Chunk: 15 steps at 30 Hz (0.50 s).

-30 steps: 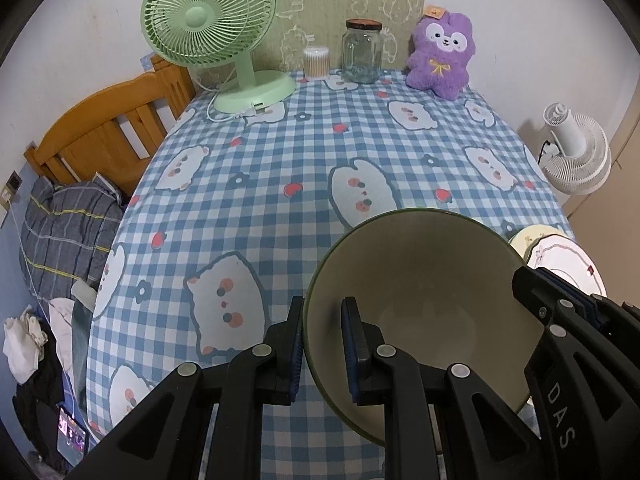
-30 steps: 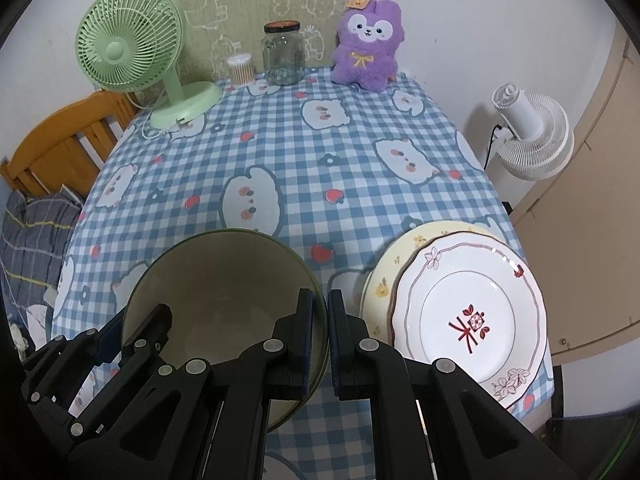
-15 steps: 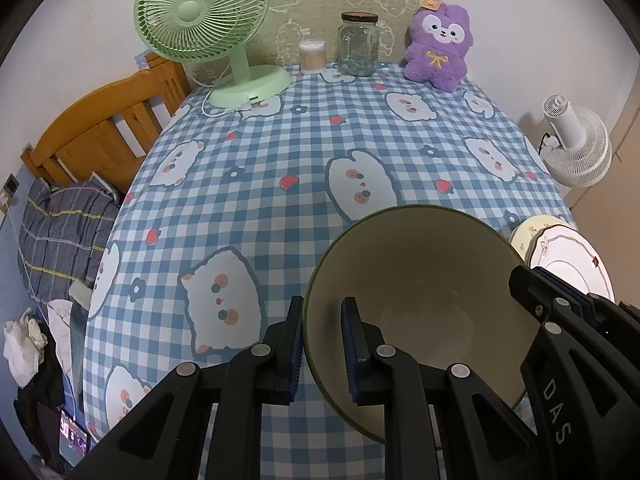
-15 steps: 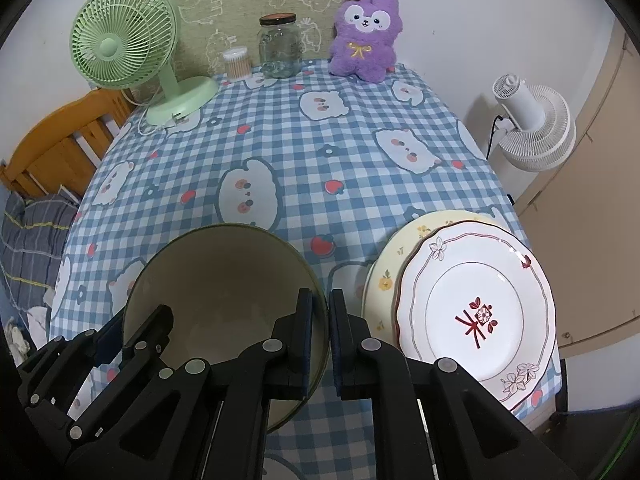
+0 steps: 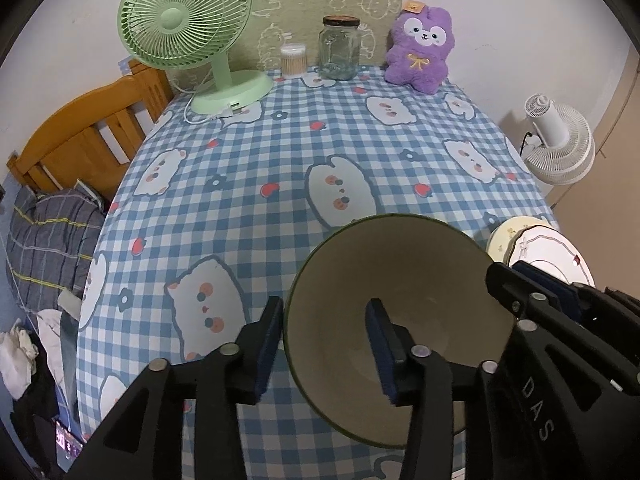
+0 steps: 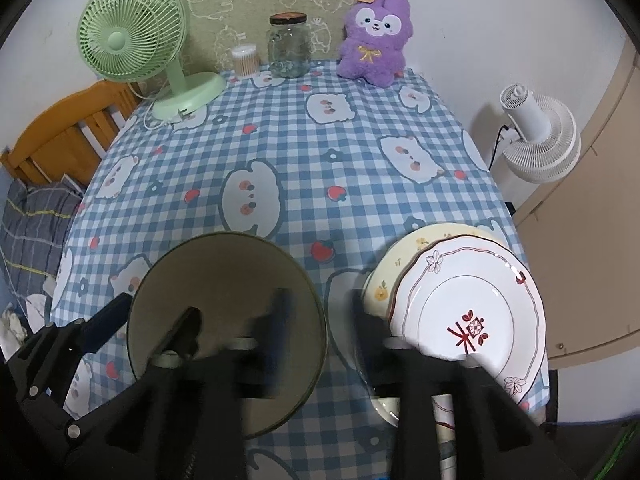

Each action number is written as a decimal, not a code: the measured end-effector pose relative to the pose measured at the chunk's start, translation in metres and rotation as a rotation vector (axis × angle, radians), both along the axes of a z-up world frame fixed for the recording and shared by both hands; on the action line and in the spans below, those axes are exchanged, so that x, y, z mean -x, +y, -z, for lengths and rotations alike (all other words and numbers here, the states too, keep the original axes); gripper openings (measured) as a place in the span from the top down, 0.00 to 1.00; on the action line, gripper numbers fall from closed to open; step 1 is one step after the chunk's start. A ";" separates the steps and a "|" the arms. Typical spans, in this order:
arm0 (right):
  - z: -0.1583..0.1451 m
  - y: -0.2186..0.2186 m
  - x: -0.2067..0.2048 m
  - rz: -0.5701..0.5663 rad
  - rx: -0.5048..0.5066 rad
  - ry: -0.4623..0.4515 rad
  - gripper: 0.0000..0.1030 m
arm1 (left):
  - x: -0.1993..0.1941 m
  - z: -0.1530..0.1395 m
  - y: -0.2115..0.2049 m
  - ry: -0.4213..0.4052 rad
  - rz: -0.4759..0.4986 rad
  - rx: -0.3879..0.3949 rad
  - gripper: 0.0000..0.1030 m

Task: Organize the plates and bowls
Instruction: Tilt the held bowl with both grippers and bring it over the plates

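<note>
Both tongs, shut on the rim half a second ago, now stand wide: left tongs (image 5: 324,334) straddle the green-rimmed ceramic bowl (image 5: 400,276), right tongs (image 6: 320,316) blurred. The bowl sits on the checked surface (image 5: 280,152) beside the stacked plates (image 6: 468,312), seemingly released.

A matt, olive-rimmed beige ceramic bowl (image 5: 400,276) sits on a soft blue-checked cotton tablecloth (image 5: 280,168). Beside it, a glossy white porcelain plate (image 6: 472,312). Behind stand a smooth green plastic fan (image 5: 188,16), clear glass jar (image 5: 338,54) and fuzzy purple plush toy (image 5: 420,52).
</note>
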State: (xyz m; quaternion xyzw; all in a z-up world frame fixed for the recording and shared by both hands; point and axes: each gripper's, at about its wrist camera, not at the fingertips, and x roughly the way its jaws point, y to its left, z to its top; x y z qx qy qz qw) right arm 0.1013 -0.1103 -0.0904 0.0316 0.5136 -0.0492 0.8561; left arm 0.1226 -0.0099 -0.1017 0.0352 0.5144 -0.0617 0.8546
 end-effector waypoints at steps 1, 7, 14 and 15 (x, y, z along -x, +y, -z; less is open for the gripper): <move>-0.002 -0.001 0.001 0.007 -0.002 -0.011 0.34 | 0.000 0.000 0.000 -0.001 -0.001 0.006 0.43; 0.001 -0.001 -0.003 -0.015 -0.025 -0.005 0.32 | -0.002 -0.003 -0.001 -0.014 0.021 0.015 0.28; 0.016 -0.004 -0.012 -0.014 -0.061 0.034 0.32 | -0.008 0.009 0.002 0.019 0.004 0.028 0.24; 0.019 -0.005 -0.013 -0.014 -0.063 0.040 0.32 | -0.008 0.011 0.003 0.022 0.003 0.031 0.24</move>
